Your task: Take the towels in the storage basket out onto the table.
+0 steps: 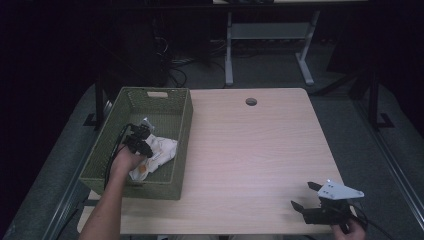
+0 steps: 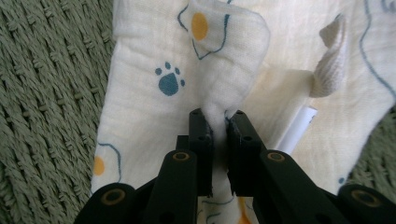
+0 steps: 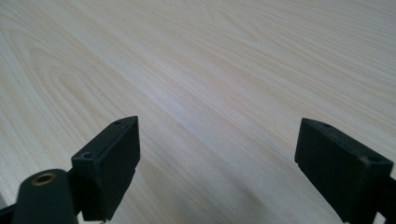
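Observation:
A cream cloth (image 1: 157,151) with blue paw prints and orange dots lies crumpled inside a green woven basket (image 1: 127,102) at the table's left. My left gripper (image 1: 141,141) reaches down into the basket. In the left gripper view the cloth (image 2: 154,98) has a raised fold pinched between the jaws of my left gripper (image 2: 218,117), which is shut on it. A white tag (image 2: 299,127) sticks out beside a knotted corner. My right gripper (image 1: 302,195) rests near the table's front right corner, and in its own view my right gripper (image 3: 218,140) stands open over bare wood.
The light wooden table (image 1: 250,150) has a round cable hole (image 1: 251,101) near its far edge. Beyond the table stand a white desk frame (image 1: 229,55) and loose cables on a dark floor.

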{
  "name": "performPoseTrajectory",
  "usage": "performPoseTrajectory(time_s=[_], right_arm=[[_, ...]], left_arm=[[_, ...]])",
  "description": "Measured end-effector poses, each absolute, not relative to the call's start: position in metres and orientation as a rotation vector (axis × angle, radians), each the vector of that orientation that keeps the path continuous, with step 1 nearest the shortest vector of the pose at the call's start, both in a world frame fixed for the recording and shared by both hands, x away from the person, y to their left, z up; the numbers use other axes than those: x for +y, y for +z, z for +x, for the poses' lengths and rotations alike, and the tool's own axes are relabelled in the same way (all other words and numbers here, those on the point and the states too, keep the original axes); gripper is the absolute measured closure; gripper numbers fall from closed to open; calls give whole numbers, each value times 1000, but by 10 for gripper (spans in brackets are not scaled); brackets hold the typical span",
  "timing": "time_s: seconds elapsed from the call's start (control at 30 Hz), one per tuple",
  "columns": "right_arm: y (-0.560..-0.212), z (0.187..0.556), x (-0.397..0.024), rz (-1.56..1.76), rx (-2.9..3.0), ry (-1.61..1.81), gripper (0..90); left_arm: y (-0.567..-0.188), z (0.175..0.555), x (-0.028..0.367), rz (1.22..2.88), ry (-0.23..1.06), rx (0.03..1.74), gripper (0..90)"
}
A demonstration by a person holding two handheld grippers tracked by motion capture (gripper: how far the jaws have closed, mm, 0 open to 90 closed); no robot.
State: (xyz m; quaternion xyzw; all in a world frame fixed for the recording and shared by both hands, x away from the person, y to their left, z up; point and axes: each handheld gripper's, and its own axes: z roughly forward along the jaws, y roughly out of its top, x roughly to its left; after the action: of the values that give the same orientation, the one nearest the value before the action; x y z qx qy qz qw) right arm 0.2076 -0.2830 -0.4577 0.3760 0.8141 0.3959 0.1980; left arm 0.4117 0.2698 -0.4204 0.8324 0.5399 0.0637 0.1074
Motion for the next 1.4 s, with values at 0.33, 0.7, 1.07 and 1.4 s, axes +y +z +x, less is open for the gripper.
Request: performPoseTrajectory(time_s=[0.33, 0.7, 1.07, 1.4], right_arm=[[-457, 207, -286, 1062, 2264, 1122, 139], [-456, 206, -288, 1071, 2253, 1124, 138], [-456, 206, -288, 1064, 2254, 1119, 138], [-455, 205, -289, 1081, 2244, 1122, 139]], left_arm=[[-393, 402, 282, 2289, 139, 1542, 830], [-368, 387, 293, 2170, 117, 1454, 831], [-350, 371, 310, 2037, 92, 1390, 831], [-341, 356, 324, 1933, 85, 1347, 831]])
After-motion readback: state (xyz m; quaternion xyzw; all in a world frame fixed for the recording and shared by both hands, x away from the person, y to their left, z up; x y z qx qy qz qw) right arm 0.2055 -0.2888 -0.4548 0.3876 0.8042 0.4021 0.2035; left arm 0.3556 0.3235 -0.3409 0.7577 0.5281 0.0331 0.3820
